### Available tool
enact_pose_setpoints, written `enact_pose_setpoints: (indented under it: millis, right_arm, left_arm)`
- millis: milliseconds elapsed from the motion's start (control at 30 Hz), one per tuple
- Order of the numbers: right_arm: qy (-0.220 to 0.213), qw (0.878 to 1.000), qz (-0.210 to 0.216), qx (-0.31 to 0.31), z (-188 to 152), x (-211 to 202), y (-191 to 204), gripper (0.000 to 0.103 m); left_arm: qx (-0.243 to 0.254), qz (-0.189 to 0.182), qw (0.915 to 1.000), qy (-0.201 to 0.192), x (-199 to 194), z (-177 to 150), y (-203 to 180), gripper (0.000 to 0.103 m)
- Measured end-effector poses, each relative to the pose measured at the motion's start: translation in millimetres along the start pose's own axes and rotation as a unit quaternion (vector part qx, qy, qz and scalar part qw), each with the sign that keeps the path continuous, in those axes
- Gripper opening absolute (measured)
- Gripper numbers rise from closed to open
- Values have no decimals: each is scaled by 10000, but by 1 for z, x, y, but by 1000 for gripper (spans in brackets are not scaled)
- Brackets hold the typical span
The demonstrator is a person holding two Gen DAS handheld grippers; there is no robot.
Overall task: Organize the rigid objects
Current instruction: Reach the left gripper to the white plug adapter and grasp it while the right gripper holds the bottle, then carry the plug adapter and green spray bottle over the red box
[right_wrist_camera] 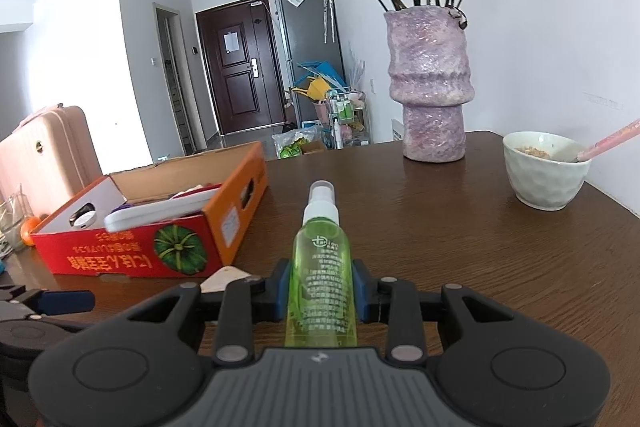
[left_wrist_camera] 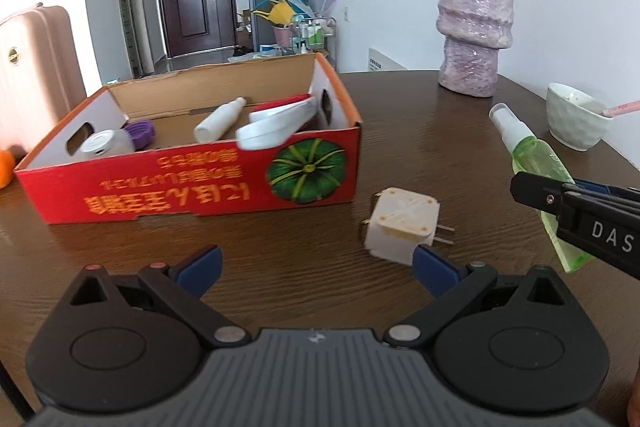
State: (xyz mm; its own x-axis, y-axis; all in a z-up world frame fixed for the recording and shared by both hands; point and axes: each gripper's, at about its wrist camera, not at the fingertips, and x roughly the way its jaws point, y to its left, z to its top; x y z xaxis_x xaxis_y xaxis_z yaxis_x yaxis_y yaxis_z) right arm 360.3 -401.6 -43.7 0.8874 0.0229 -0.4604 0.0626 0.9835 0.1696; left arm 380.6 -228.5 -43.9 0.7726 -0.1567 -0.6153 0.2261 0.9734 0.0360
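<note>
A green spray bottle [right_wrist_camera: 322, 267] with a white nozzle sits between the blue pads of my right gripper [right_wrist_camera: 322, 293], which is shut on it above the table. The left wrist view shows the same bottle [left_wrist_camera: 532, 155] at the right, with my right gripper [left_wrist_camera: 560, 199] across it. My left gripper [left_wrist_camera: 316, 267] is open and holds nothing. A white plug adapter [left_wrist_camera: 402, 223] lies on the table just beyond its right pad [left_wrist_camera: 434, 267]. The red cardboard box [left_wrist_camera: 200, 183] holds a white bottle [left_wrist_camera: 220, 119], a white flat case and a purple-capped item.
A purple vase [right_wrist_camera: 430, 83] with dried roses stands at the far side of the brown table [right_wrist_camera: 480, 247]. A white bowl [right_wrist_camera: 544, 169] with a pink spoon is at the right. A pink suitcase [left_wrist_camera: 32, 67] stands left of the box.
</note>
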Motion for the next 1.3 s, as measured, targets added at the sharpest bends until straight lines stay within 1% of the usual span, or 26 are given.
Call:
enact_pose_setpoints:
  millis: [167, 267, 500, 600, 667, 700, 733, 767, 800, 833, 900, 1000, 1133, 1233, 1300]
  right_arm:
    - [32, 9999, -30, 93, 3, 7, -14, 31]
    - [45, 9999, -22, 96, 4, 10, -18, 31]
    - [101, 9998, -12, 193, 5, 18, -24, 30]
    - [144, 9996, -36, 250, 4, 21, -26, 30]
    - [158, 9995, -41, 270, 4, 23, -27, 30]
    - [155, 9995, -37, 267, 4, 23, -27, 30]
    - [150, 9995, -39, 259, 4, 23, -27, 30]
    - [149, 9996, -44, 246, 3, 23, -26, 30]
    - [154, 9996, -47, 238, 3, 23, -26, 30]
    - [154, 9996, -57, 232, 2, 23, -25, 30]
    - [140, 9996, -76, 222, 2, 23, -25, 30]
    - [79, 9997, -96, 201, 2, 21, -24, 30]
    - [0, 9999, -110, 106, 1, 17, -20, 30]
    - [-75, 9999, -116, 54, 0, 13, -17, 30]
    - [-126, 9998, -111, 49, 0, 9, -16, 30]
  left_arm:
    - [93, -261, 9996, 60, 13, 5, -10, 103]
    - [177, -352, 9992, 67, 20, 8, -18, 103]
    - [383, -434, 9980, 260, 46, 14, -35, 103]
    - [421, -404, 9978, 303, 56, 15, -39, 103]
    - [423, -470, 9971, 418, 62, 13, -40, 103]
    - [374, -510, 9972, 395, 63, 13, -39, 103]
    - [386, -538, 9971, 382, 63, 13, -39, 95]
    - [383, -584, 9970, 340, 62, 14, -38, 85]
    - [399, -640, 9967, 303, 60, 14, -38, 81]
    - [437, -705, 9962, 269, 59, 14, -39, 69]
    - [537, -791, 9952, 217, 56, 13, -41, 69]
    - [542, -838, 9948, 218, 54, 12, -42, 69]
    - [528, -774, 9955, 125, 46, 10, -38, 69]
    - [561, -649, 9963, 86, 39, 7, -36, 69]
    - [501, -656, 9966, 59, 32, 5, -30, 69]
